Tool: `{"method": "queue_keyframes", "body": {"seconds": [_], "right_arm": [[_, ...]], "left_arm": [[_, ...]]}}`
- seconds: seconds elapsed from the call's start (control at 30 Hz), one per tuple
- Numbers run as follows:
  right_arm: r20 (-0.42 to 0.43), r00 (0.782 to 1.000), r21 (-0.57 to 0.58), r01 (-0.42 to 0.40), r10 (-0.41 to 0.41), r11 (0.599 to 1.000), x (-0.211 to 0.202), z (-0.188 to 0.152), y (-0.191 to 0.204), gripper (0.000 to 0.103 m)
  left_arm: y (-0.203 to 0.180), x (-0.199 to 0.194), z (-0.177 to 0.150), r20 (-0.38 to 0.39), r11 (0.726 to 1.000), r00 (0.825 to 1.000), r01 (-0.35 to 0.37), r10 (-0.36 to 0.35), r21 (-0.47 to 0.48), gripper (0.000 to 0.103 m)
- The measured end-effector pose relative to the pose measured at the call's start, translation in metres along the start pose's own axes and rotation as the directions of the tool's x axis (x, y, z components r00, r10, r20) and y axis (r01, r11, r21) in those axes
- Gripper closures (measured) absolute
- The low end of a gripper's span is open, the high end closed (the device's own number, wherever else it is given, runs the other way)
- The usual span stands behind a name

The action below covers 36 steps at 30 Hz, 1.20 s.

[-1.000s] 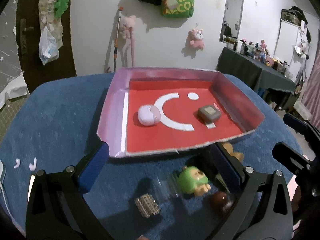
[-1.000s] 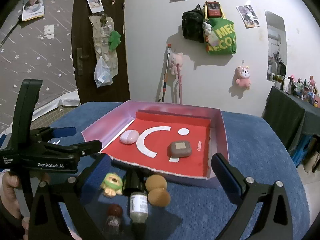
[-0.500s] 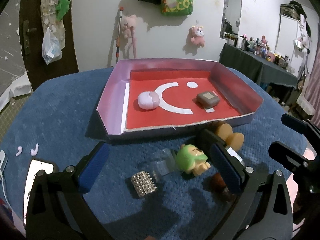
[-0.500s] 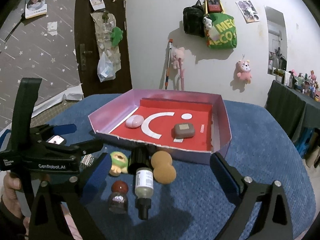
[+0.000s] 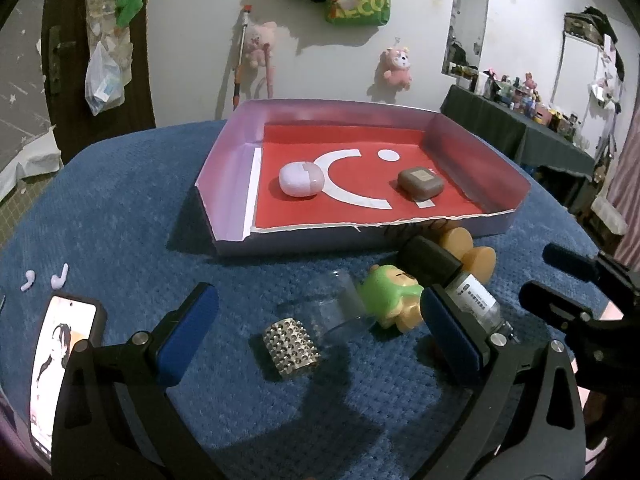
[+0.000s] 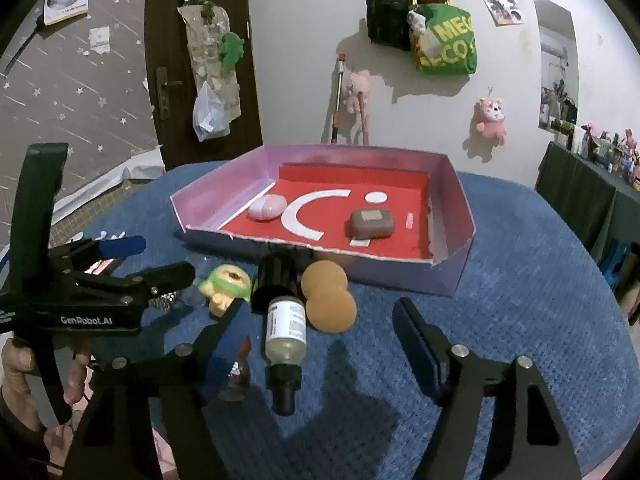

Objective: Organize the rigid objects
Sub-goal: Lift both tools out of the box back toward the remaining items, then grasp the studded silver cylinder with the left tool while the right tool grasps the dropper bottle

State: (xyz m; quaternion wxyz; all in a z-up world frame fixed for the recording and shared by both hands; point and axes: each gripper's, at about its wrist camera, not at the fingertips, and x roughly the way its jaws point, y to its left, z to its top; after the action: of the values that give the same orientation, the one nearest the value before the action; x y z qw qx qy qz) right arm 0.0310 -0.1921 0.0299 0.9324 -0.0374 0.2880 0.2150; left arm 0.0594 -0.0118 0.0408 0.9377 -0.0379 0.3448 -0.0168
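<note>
A pink-walled tray (image 5: 224, 148) (image 6: 460, 216) with a red floor holds a lilac earbud case (image 5: 301, 179) (image 6: 267, 208) and a brown case (image 5: 420, 183) (image 6: 371, 223). In front of it lie a clear jar with a studded lid (image 5: 292, 344), a green toy figure (image 5: 394, 294) (image 6: 226, 286), a black-capped bottle (image 5: 448, 276) (image 6: 282, 312) and a tan peanut-shaped sponge (image 5: 466, 250) (image 6: 328, 296). My left gripper (image 5: 316, 328) is open over the jar. My right gripper (image 6: 324, 340) is open around the bottle and sponge. A small red-capped bottle (image 6: 238, 368) is partly hidden behind its left finger.
A phone (image 5: 60, 344) with a lit screen and two loose white earbuds (image 5: 44, 280) lie on the blue cloth at the left. The left gripper (image 6: 100, 276) and the hand holding it show in the right wrist view. A dark side table (image 5: 520, 132) stands far right.
Both grippers have pulled back and away from the tray, so the loose objects and the phone have come into fuller view. No object has moved.
</note>
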Motion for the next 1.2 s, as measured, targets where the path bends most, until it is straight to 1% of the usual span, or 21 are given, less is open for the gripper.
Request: {"method": "queue_keyframes", "body": {"seconds": [0.03,0.17,0.23,0.37,0.5,0.7,0.77,0.8,0.87,0.9,0.93,0.97,1.0,1.2], "right_arm": [[-0.006,1.000,0.000,0.000,0.000,1.000,0.001,-0.002,0.000,0.033],[-0.025,1.000,0.000,-0.004,0.004,1.000,0.004,-0.008,0.001,0.035],[-0.035,0.999,-0.003,-0.008,0.008,1.000,0.005,-0.011,0.002,0.038],[-0.055,0.998,0.000,-0.011,0.011,1.000,0.010,-0.016,0.002,0.039],[-0.063,0.998,0.004,-0.020,0.020,1.000,0.012,-0.017,0.002,0.040],[-0.077,0.996,0.006,-0.036,0.037,0.999,0.020,-0.017,0.003,0.041],[-0.090,0.995,0.011,-0.044,0.045,0.999,0.026,-0.017,0.003,0.045],[-0.096,0.994,0.015,-0.053,0.054,0.998,0.029,-0.018,0.003,0.048],[-0.105,0.992,0.029,-0.073,0.076,0.997,0.033,-0.018,0.003,0.048],[-0.109,0.991,0.030,-0.077,0.080,0.997,0.035,-0.018,0.003,0.049],[-0.117,0.989,0.032,-0.083,0.086,0.996,0.038,-0.018,0.004,0.051],[-0.121,0.988,0.035,-0.089,0.092,0.995,0.039,-0.018,0.005,0.053],[-0.125,0.987,0.041,-0.096,0.101,0.995,0.041,-0.018,0.005,0.056],[-0.136,0.984,0.050,-0.109,0.115,0.993,0.050,-0.014,0.007,0.057]], "left_arm": [[0.002,0.000,-0.001,-0.001,1.000,1.000,0.001,-0.001,-0.005,0.001],[0.011,0.003,-0.004,-0.006,1.000,1.000,-0.006,0.006,-0.030,0.001],[0.014,0.006,-0.006,-0.017,0.999,1.000,-0.007,0.006,-0.041,0.001],[0.015,0.009,-0.008,-0.030,0.999,1.000,-0.006,0.004,-0.050,0.004],[0.019,0.006,-0.011,-0.027,0.999,1.000,-0.016,0.015,-0.050,0.004],[0.028,0.004,-0.020,-0.039,0.997,0.999,-0.021,0.018,-0.079,0.004],[0.030,0.005,-0.022,-0.045,0.997,0.999,-0.026,0.022,-0.079,0.004],[0.031,0.006,-0.024,-0.049,0.996,0.998,-0.028,0.024,-0.080,0.004],[0.033,0.008,-0.026,-0.057,0.996,0.998,-0.028,0.023,-0.086,0.004],[0.035,0.010,-0.026,-0.061,0.996,0.998,-0.025,0.019,-0.091,0.006],[0.036,0.011,-0.027,-0.065,0.995,0.998,-0.022,0.015,-0.095,0.008],[0.037,0.012,-0.027,-0.069,0.995,0.998,-0.018,0.011,-0.097,0.013],[0.038,0.015,-0.028,-0.080,0.995,0.997,-0.014,0.006,-0.101,0.014],[0.033,0.019,-0.027,-0.075,0.997,0.996,-0.045,0.040,-0.067,0.016]]}}
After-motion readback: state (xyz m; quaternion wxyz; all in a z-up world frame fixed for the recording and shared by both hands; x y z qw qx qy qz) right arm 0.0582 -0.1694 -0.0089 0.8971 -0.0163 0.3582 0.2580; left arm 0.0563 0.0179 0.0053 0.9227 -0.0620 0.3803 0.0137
